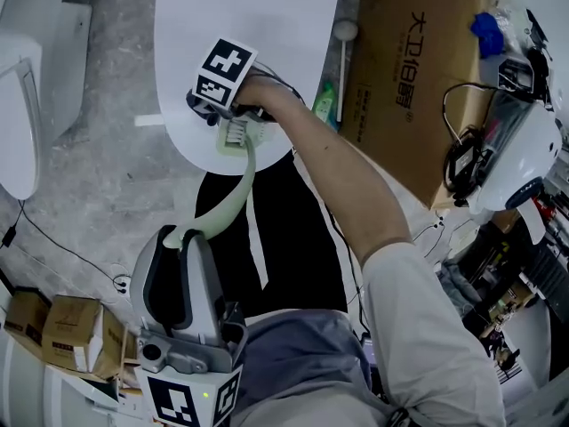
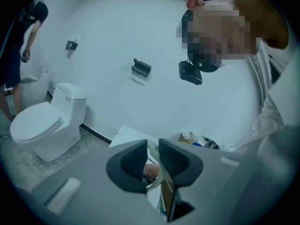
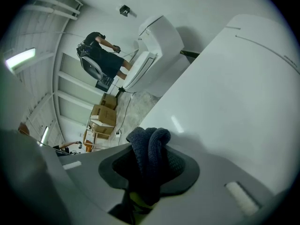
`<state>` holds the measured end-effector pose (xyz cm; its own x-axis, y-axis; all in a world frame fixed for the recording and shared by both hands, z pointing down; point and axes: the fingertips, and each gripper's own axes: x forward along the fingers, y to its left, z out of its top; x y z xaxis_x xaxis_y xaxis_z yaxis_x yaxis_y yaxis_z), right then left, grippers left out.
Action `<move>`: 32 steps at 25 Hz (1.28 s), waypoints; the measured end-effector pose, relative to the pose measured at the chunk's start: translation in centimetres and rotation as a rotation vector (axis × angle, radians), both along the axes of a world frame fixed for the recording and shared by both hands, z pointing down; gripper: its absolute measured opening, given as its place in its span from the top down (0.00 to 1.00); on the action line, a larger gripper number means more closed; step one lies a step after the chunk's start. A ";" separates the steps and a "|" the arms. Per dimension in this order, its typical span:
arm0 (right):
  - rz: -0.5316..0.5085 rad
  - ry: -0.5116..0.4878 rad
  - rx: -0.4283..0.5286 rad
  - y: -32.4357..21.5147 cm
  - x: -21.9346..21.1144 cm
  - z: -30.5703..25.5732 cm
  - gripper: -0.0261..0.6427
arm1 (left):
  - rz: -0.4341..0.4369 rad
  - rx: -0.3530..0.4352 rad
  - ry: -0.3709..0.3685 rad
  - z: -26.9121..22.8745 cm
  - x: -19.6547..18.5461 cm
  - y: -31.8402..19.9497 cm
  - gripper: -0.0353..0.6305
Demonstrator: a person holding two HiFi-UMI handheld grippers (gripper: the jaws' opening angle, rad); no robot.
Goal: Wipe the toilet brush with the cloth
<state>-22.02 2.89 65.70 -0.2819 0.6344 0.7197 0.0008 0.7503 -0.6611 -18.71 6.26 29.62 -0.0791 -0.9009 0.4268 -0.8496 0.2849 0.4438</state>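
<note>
The toilet brush has a pale green curved handle (image 1: 233, 194) and a bristle head (image 1: 236, 133) that rests on the closed white toilet lid (image 1: 249, 16). My left gripper (image 1: 182, 236) is low in the head view, shut on the handle's lower end. In the left gripper view the pale handle (image 2: 157, 178) shows between the shut jaws of the left gripper (image 2: 153, 159). My right gripper (image 1: 222, 114) is at the brush head, shut on a dark knitted cloth (image 3: 150, 153) that bulges out between the jaws of the right gripper (image 3: 149, 170). In the head view the marker cube hides most of the cloth.
A large cardboard box (image 1: 409, 78) stands right of the toilet, with a white-handled stick (image 1: 342, 60) and a green bottle (image 1: 324, 105) in the gap. A second toilet (image 1: 22, 105) is at left. Small boxes (image 1: 62, 332) and cables lie at lower left.
</note>
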 end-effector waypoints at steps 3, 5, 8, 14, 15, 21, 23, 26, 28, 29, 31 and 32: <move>0.023 -0.015 0.007 -0.6 0.1 0.0 0.79 | -0.001 0.000 0.000 0.0 0.0 -0.1 0.95; 0.040 -0.015 0.018 -1.2 0.3 0.2 0.79 | -0.001 0.000 0.000 0.0 0.0 -0.1 0.95; 0.081 -0.004 0.004 -1.6 0.4 0.5 0.79 | -0.002 0.000 0.000 0.0 0.0 -0.1 0.95; 0.127 -0.006 0.003 -2.4 0.7 0.9 0.79 | -0.005 0.003 0.003 0.0 0.0 -0.2 0.95; 0.132 -0.007 0.003 -2.6 0.7 0.9 0.79 | -0.006 0.004 0.004 0.0 0.0 -0.2 0.95; 0.188 -0.019 0.002 -3.5 1.1 1.0 0.79 | -0.011 0.010 0.013 0.1 0.0 -0.3 0.95; 0.210 -0.022 0.005 -3.7 1.3 1.0 0.79 | -0.009 0.008 0.012 0.1 0.0 -0.3 0.95; 0.237 -0.027 0.015 -4.1 1.7 0.9 0.79 | 0.004 -0.012 -0.009 0.0 -0.1 -0.4 0.95; 0.256 -0.033 0.026 -4.5 2.0 0.8 0.79 | 0.012 -0.025 -0.031 0.0 -0.3 -0.4 0.95; 0.266 -0.037 0.032 -4.7 2.1 0.8 0.79 | 0.012 -0.027 -0.037 -0.1 -0.3 -0.4 0.95; 0.286 -0.047 0.043 -5.0 2.4 0.7 0.79 | 0.012 -0.028 -0.039 -0.2 -0.3 -0.5 0.95; 0.297 -0.052 0.047 -5.2 2.6 0.7 0.79 | 0.012 -0.028 -0.039 -0.2 -0.3 -0.5 0.95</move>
